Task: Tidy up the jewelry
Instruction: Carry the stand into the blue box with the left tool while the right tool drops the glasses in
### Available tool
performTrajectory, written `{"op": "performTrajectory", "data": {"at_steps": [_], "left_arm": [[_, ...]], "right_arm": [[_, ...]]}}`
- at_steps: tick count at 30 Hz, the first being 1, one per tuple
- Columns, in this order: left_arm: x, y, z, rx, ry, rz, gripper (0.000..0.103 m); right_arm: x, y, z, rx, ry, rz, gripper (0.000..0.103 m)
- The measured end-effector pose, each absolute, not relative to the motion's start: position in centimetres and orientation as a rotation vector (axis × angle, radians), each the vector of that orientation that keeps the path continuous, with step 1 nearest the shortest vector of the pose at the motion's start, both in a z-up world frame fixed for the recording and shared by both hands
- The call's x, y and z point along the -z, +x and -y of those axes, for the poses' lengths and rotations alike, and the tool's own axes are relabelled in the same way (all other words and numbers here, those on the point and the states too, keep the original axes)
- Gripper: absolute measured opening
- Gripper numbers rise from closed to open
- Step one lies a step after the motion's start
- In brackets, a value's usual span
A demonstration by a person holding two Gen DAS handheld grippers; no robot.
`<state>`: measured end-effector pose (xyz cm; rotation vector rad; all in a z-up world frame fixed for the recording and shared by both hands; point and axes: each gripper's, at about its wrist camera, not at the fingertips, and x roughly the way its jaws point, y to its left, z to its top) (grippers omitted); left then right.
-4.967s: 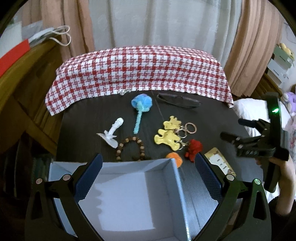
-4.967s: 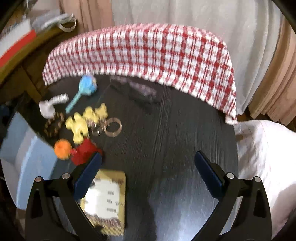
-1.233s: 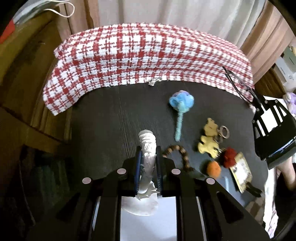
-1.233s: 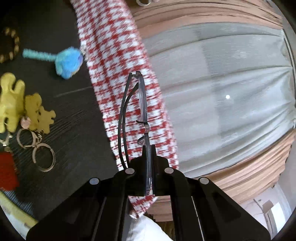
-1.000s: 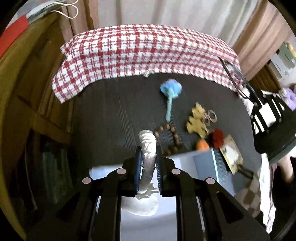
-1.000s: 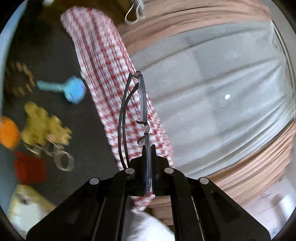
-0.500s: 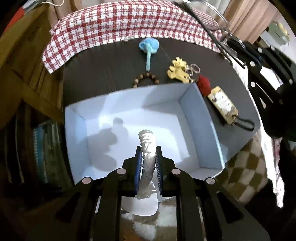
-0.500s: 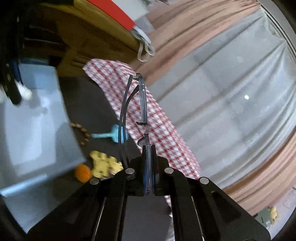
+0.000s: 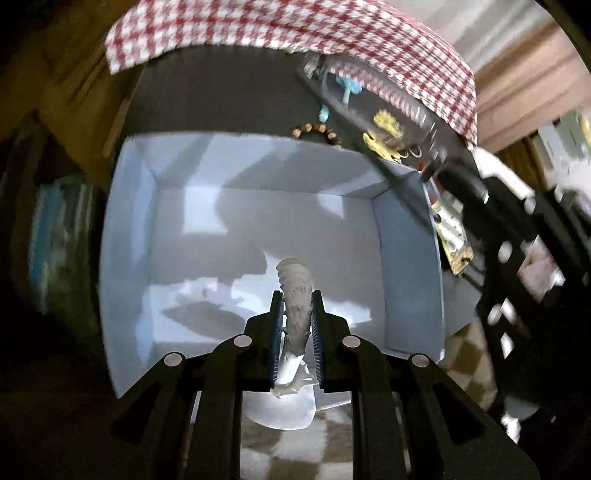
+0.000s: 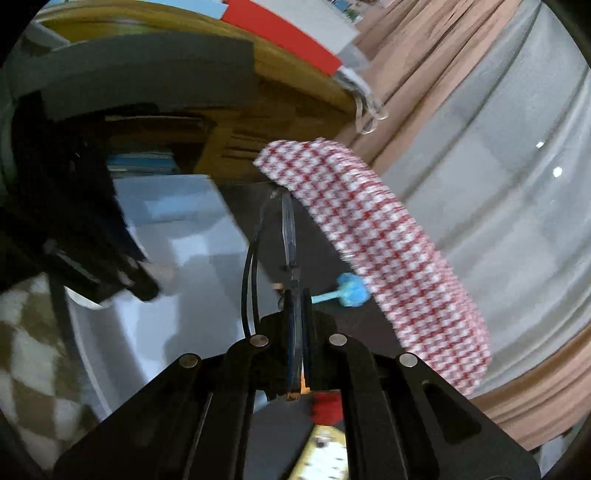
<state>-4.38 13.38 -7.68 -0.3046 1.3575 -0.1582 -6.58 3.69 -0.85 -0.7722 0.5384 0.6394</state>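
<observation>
My left gripper (image 9: 295,306) is shut on a white ribbed ornament (image 9: 294,291) and points steeply down into an open pale blue box (image 9: 129,240), low over its near side. My right gripper (image 10: 295,295) is shut on the lens of thin dark-framed glasses (image 10: 288,229), which stick out edge-on ahead of it. In the left wrist view the right gripper (image 9: 458,177) is a blurred dark shape over the box's far right corner. The box (image 10: 177,236) lies to the left of the glasses in the right wrist view.
On the dark table beyond the box lie a bead bracelet (image 9: 317,129), yellow charms on key rings (image 9: 384,123), a blue pom-pom stick (image 10: 351,291), a red pom-pom (image 10: 327,406) and a yellow card (image 9: 452,236). A red checked cloth (image 9: 258,26) covers the far edge.
My left gripper carried the white ornament from above the table to over the box and sank towards its floor. The right gripper swung the glasses round towards the box.
</observation>
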Motion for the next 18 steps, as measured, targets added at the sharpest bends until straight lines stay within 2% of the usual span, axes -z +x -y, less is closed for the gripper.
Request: {"op": "performTrajectory", "data": {"at_steps": [7,14,18], "left_arm": [[9.1,-4.7,-15.1,0.1,-0.466,-1.386,0.016],[9.5,-4.3,-15.0,0.073,-0.446,-1.411,0.016],[9.5,-4.1,-15.2,0.065,-0.43,-1.428,0.016]], "right_arm": [[3.1,-6.1,-5.1,-0.755,-0.698,-0.691,0.005],[5.9,-5.5,-5.4,-0.777,-0.662,-0.83,0.005],[6.8,-5.9,-5.9,-0.781,-0.695,-0.84,0.005]]}}
